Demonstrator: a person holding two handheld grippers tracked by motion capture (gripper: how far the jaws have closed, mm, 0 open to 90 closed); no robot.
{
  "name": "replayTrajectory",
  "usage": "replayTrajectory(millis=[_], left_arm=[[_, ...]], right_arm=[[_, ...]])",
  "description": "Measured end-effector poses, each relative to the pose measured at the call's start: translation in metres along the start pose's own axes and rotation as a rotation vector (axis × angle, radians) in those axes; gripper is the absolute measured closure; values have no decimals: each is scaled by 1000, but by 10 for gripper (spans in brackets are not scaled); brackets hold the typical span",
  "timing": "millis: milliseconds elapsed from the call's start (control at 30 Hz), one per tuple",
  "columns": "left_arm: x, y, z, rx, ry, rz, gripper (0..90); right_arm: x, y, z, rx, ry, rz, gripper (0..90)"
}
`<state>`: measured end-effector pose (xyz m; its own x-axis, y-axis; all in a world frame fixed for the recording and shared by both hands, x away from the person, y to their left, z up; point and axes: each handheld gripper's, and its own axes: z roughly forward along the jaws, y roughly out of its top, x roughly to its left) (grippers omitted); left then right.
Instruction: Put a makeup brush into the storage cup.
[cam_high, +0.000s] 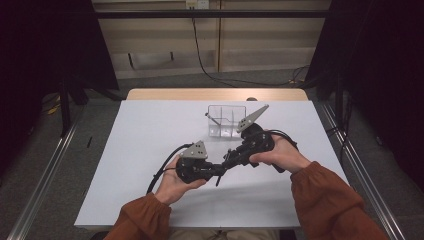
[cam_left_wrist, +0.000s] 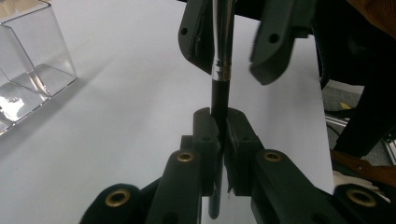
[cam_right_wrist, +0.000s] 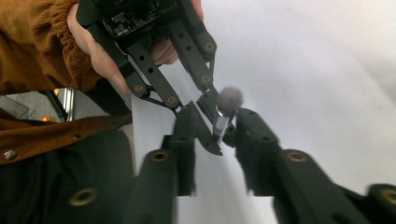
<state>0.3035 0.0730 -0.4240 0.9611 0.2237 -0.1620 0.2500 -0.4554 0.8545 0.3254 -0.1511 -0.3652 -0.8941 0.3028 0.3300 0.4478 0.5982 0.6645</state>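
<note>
A make-up brush (cam_left_wrist: 220, 93) with a black handle, silver ferrule and grey bristle tuft (cam_right_wrist: 229, 100) is held above the white table (cam_high: 145, 150). My left gripper (cam_left_wrist: 220, 128) is shut on the handle, with the handle's end poking out below the jaws. In the high view the left gripper (cam_high: 219, 171) points right, near the table's front middle. My right gripper (cam_right_wrist: 223, 136) comes in from the other side, its jaws open on either side of the ferrule. The right gripper (cam_high: 231, 159) nearly meets the left one tip to tip.
A clear plastic box (cam_high: 227, 120) with compartments stands behind the grippers near the table's far middle; a thin stick leans in its left part. It shows at the left gripper view's upper left as the clear box (cam_left_wrist: 28, 60). Orange sleeves enter from the bottom.
</note>
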Motion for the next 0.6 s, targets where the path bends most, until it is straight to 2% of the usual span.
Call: replayTrajectory(millis=[200,333,367,600], left_arm=[[1,0,-1,-7,6,-10,845],[1,0,-2,-11,5,-15,845],[2,0,-2,-13,6,-19,845],[5,0,-7,-30,11,-35,845]], right_arm=[[1,-10,0,-81,-41,-3,515],[2,-13,-1,-112,-54,-8,416],[2,-13,-1,-119,-72,-14,391],[0,-19,-3,-174,-105,12,194]])
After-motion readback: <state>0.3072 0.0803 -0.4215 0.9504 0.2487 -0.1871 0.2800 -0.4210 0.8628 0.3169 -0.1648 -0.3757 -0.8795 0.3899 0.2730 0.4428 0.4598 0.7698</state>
